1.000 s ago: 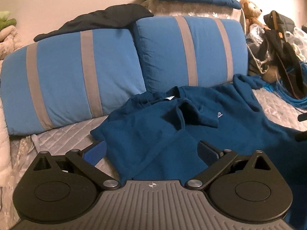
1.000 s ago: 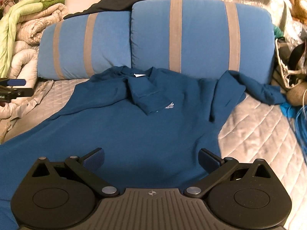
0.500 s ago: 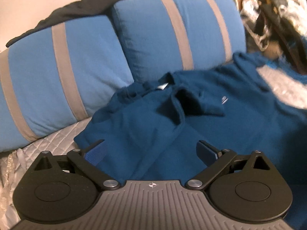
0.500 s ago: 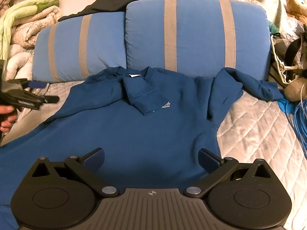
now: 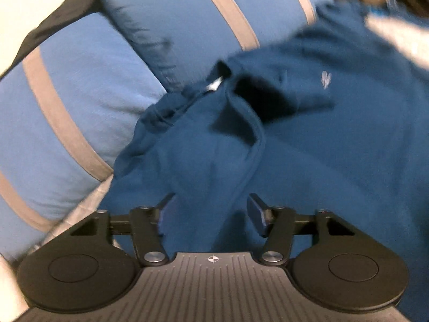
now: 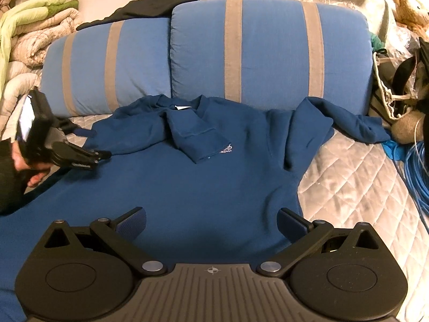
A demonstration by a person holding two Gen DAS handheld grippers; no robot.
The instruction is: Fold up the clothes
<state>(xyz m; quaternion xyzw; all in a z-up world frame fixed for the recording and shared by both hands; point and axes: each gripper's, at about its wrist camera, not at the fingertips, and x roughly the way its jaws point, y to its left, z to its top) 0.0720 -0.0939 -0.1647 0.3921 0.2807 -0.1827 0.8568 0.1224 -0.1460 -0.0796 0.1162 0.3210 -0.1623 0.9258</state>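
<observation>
A dark blue sweatshirt (image 6: pixel 214 177) lies face up on the bed, collar toward the pillows. One sleeve is folded over the chest beside the small white logo (image 6: pixel 227 149); the other sleeve (image 6: pixel 348 123) trails right. My left gripper (image 5: pixel 211 212) is low over the sweatshirt (image 5: pixel 321 147) near its left shoulder. Its jaws are closing, with a ridge of fabric between them that the pads are not pinching. From the right wrist view the left gripper (image 6: pixel 93 145) shows in a hand at the garment's left edge. My right gripper (image 6: pixel 213 221) hovers open over the lower body, with nothing between its fingers.
Two blue pillows with grey stripes (image 6: pixel 268 53) stand behind the sweatshirt. A grey quilted bedspread (image 6: pixel 348 187) shows at the right. Folded blankets (image 6: pixel 32 35) pile up at the left; blue cable coils (image 6: pixel 413 171), bags and a teddy bear (image 6: pixel 407 8) crowd the right edge.
The left gripper has dropped and moved in over the sweatshirt's left shoulder, rolling as it went, and its jaws have narrowed. The right gripper has held still.
</observation>
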